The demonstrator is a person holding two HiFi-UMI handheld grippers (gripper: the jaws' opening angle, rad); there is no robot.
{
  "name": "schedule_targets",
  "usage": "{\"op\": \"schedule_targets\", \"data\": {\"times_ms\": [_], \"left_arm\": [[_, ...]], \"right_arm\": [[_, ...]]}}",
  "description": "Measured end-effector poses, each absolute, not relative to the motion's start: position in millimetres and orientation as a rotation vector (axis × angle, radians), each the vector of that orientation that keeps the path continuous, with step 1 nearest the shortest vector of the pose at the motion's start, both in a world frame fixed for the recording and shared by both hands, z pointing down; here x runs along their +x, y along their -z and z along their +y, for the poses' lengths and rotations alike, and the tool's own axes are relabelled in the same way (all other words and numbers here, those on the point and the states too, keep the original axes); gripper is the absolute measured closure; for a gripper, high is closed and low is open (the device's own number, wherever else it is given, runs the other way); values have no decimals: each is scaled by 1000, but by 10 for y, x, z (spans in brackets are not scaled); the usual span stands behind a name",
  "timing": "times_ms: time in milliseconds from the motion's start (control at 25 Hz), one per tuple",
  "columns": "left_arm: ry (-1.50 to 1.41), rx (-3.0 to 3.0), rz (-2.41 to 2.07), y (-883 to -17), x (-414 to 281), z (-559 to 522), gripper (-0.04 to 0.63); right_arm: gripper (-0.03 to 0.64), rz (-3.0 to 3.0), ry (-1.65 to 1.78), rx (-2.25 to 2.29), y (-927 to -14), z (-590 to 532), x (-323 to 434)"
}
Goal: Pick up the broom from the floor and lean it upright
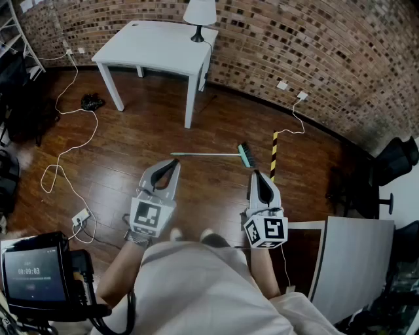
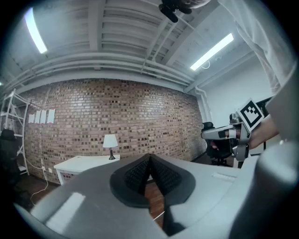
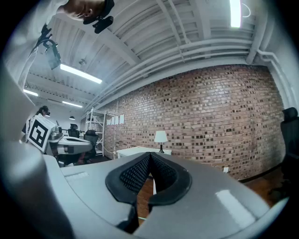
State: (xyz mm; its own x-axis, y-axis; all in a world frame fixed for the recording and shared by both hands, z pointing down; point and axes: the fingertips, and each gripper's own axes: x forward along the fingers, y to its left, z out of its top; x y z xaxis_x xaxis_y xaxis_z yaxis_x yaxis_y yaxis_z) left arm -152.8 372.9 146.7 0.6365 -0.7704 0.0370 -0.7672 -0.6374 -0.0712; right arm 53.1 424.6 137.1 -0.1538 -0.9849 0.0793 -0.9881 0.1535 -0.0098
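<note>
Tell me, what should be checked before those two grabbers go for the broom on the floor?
1. Broom lying free on the floor: ok.
2. Left gripper open for grasping: not ok, jaws together, empty.
3. Right gripper open: not ok, jaws together, empty.
4. Grippers at the broom: not ok, both level, short of it.
5. Leaning spot: ok, brick wall behind.

white table, lamp, brick wall, floor cable

A white table is borne by the wooden floor, a broom being laid flat just before it and a white cable trailed beside it.
</note>
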Motion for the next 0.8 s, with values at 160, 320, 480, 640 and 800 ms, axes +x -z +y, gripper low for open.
{"op": "schedule_targets", "data": {"times_ms": [160,320,480,640,800], "left_arm": [[101,-2808,1352,-1566,-1623,3713,595],[134,-2817,1329,-1601,-1634,3786,594],[196,-2831,1311,-1735,-1624,3597,594],[225,-2818,1312,-1806,-1524,3222,594],[226,-2793,1330,-1718,-1289,2803,594]], "right_arm": [[603,-2337,-91,2014,-1409,4268,464],[603,-2341,-117,1963,-1451,4261,385],[603,-2336,-151,1976,-1575,4004,431],[603,-2353,-156,1954,-1673,3605,544],[603,-2393,-154,1925,-1696,3159,758]]}}
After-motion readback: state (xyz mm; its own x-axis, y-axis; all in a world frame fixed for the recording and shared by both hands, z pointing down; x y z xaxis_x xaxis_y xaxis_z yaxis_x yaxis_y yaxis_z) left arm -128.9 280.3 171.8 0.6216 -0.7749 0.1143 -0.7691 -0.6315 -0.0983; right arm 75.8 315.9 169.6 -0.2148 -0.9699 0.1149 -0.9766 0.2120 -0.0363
